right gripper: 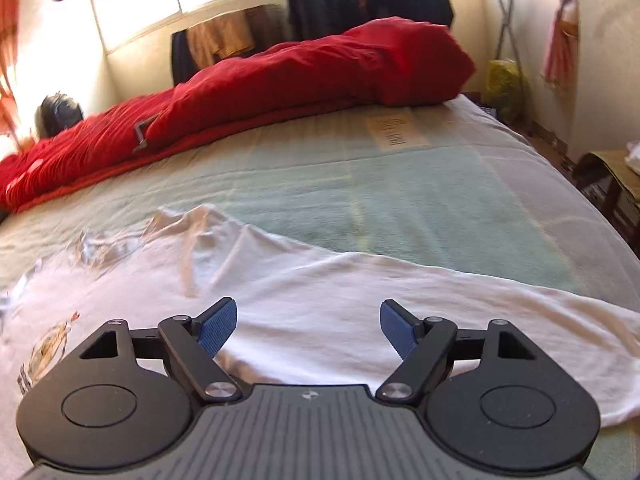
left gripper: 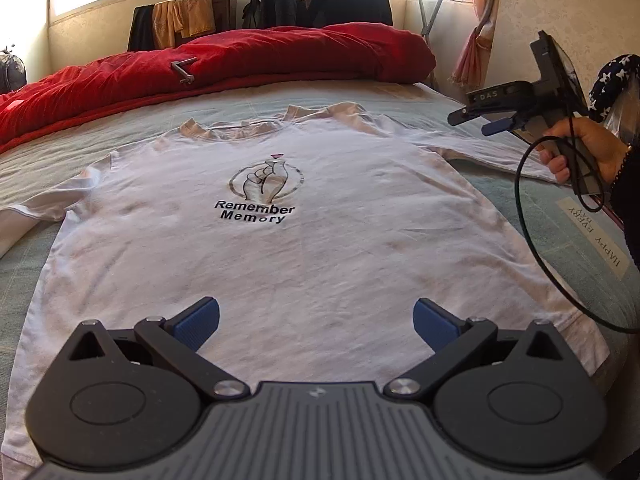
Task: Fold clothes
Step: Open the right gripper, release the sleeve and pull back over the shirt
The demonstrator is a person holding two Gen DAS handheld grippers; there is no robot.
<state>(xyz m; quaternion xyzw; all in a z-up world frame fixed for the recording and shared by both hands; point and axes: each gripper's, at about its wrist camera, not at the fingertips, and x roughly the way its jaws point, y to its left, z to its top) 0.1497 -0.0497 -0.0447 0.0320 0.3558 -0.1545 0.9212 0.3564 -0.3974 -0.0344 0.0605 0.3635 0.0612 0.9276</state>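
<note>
Both claws stand wide open and hold nothing. Left claw (left gripper: 316,322) hovers low over the hem end of a white shirt (left gripper: 280,264), blue pads spread apart with only cloth showing beneath them. Right claw (right gripper: 307,330) hangs above the shirt's right sleeve (right gripper: 460,304), gripped by a person's hand (left gripper: 580,152) at the bed's right edge.

Shirt lies face up and spread flat on a pale green bed (right gripper: 400,200), printed logo (left gripper: 266,184) in the middle of the chest, collar toward a red quilt (left gripper: 240,60) heaped at the far end. Both sleeves stretch outward.

Folding seems not yet begun: the shirt looks smoothed and ready. Next move likely calls for the right claw to drop onto the sleeve, pinch its edge, and carry it inward across the chest, while the left claw steadies or takes the hem.
</note>
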